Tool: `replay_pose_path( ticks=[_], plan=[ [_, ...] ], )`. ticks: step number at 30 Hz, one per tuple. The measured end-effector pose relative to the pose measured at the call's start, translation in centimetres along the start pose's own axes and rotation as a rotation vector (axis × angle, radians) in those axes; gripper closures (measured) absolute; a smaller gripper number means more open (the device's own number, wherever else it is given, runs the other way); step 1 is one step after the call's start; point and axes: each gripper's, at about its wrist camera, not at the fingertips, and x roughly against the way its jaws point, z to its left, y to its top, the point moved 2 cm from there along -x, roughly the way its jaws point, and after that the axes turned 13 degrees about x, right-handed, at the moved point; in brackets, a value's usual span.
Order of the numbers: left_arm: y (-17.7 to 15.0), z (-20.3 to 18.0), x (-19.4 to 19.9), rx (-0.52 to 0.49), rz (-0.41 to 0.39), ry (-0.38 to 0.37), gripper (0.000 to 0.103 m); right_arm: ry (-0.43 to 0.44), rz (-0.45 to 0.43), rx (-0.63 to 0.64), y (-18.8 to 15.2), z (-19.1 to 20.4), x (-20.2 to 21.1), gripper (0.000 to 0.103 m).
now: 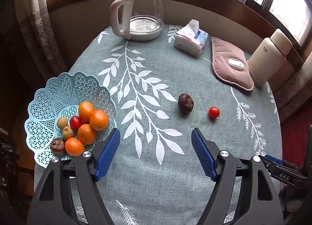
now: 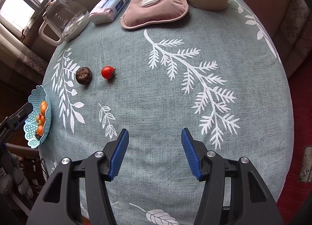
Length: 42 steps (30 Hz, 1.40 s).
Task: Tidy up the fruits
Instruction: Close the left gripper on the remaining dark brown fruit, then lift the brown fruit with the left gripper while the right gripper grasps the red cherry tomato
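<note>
Fruits left out are the dark fruit [image 1: 185, 103] and tomato [image 1: 214, 112]; with both my left gripper [image 1: 155, 135] and right gripper [image 2: 155, 135] spread empty, I'd straddle one squarely before squeezing gently.

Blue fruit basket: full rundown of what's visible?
The fruit basket is pale blue lattice plastic, as it looks, with a scalloped rim. It sits upright at the tablecloth's left edge, partly overhanging. Inside are four oranges, two small green-brown fruits, one red fruit and one dark wrinkled fruit. The left hand-held gripper is open beside it.
</note>
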Motion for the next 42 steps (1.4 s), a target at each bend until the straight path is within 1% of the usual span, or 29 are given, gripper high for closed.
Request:
replay_pose_path(
  ticks=[9,18,24,29,31,34,35,36,37,39,42],
  plan=[
    [1.0,-3.7,-4.0,-0.086,0.039,-0.008,0.026,-0.016,0.020,-0.026,-0.2,-1.7,-0.8,0.047],
    [1.6,-6.0,-8.5,-0.146,0.089,-0.001,0.028,-0.026,0.040,-0.063,-0.4,-3.5,-1.5,0.047],
    [2.3,-6.8,-11.5,-0.143,0.131,0.002,0.038,-0.035,0.054,-0.063,-0.4,-3.9,-1.9,0.047],
    [2.5,-7.0,-13.5,-0.123,0.170,-0.005,0.041,-0.048,0.063,-0.072,-0.4,-4.5,-2.1,0.047],
    [2.5,-7.2,-14.0,-0.123,0.182,-0.006,0.046,-0.052,0.067,-0.078,-0.4,-4.6,-2.1,0.047],
    [2.6,-7.5,-14.6,-0.130,0.190,-0.006,0.047,-0.054,0.071,-0.079,-0.4,-4.8,-2.2,0.047],
    [2.5,-7.5,-14.8,-0.135,0.194,-0.007,0.051,-0.055,0.072,-0.078,-0.3,-4.7,-2.3,0.047],
    [2.6,-7.6,-15.2,-0.140,0.204,-0.008,0.061,-0.057,0.073,-0.076,-0.3,-4.6,-2.4,0.047],
    [2.5,-7.6,-15.5,-0.145,0.209,-0.007,0.063,-0.059,0.075,-0.073,-0.3,-4.5,-2.5,0.047],
    [2.5,-7.8,-15.6,-0.159,0.203,-0.007,0.064,-0.058,0.079,-0.067,-0.2,-4.2,-2.6,0.047],
    [2.6,-7.7,-15.6,-0.153,0.209,-0.017,0.064,-0.057,0.082,-0.058,-0.1,-3.7,-2.9,0.047]
  ],
)
